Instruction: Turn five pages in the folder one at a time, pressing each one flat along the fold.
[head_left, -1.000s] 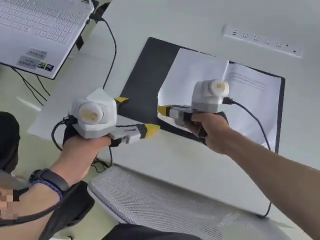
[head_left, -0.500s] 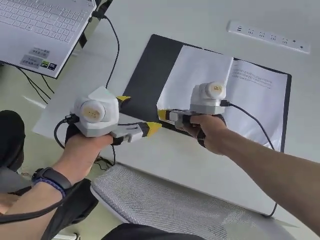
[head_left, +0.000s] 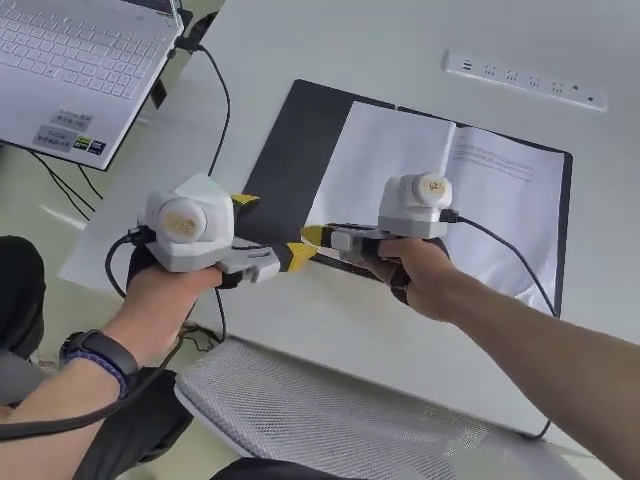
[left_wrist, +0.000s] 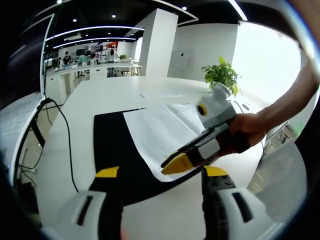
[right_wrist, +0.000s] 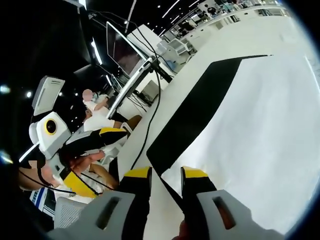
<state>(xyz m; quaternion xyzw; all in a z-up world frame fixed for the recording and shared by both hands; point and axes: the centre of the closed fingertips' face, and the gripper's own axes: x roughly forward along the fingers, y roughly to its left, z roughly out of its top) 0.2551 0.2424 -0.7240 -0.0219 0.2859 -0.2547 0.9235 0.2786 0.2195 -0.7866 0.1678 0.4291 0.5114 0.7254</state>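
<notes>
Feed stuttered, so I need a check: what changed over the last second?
The right claw carried the page corner leftward over the folder, closing in on the left claw. Its grip on the page held. The left claw stayed open, holding nothing, and the folder lies as before.

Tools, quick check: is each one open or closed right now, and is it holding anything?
Left tool: open, holding nothing.
Right tool: closed on the near corner of the page.
</notes>
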